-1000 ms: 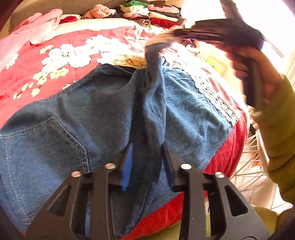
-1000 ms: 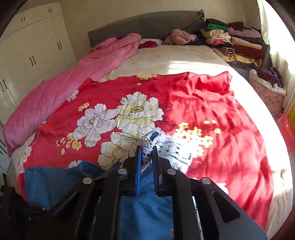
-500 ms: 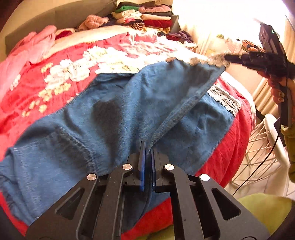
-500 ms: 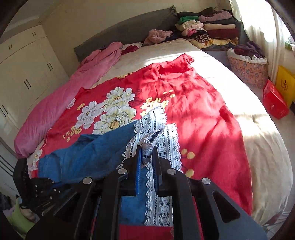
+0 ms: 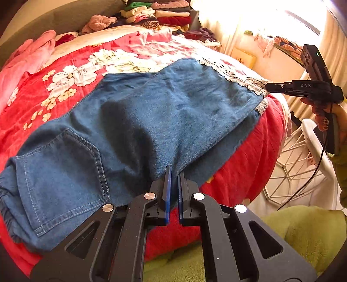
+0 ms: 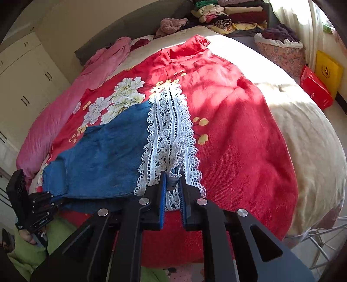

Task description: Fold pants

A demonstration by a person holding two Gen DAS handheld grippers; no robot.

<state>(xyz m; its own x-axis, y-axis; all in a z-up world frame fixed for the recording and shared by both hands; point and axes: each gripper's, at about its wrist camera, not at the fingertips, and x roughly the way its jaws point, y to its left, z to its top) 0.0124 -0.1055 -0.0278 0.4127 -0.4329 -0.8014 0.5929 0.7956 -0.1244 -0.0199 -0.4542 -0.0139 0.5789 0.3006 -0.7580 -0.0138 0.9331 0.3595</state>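
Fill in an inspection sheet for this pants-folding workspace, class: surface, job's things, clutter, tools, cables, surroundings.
Surface: bed with red floral blanket.
Job's things: blue denim pants, legs laid one over the other, white lace hems.
Clutter: pink bedding; stacked clothes.
Tools: left tool shut on the denim edge; right tool shut on the lace hem.
Cables: black cable hanging below the right tool.
Surroundings: white cupboards, red box, white wire rack.

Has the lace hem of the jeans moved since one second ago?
Yes. In the right wrist view the lace hem, clamped in the right gripper, has come toward the bed's near edge, away from the white flowers.
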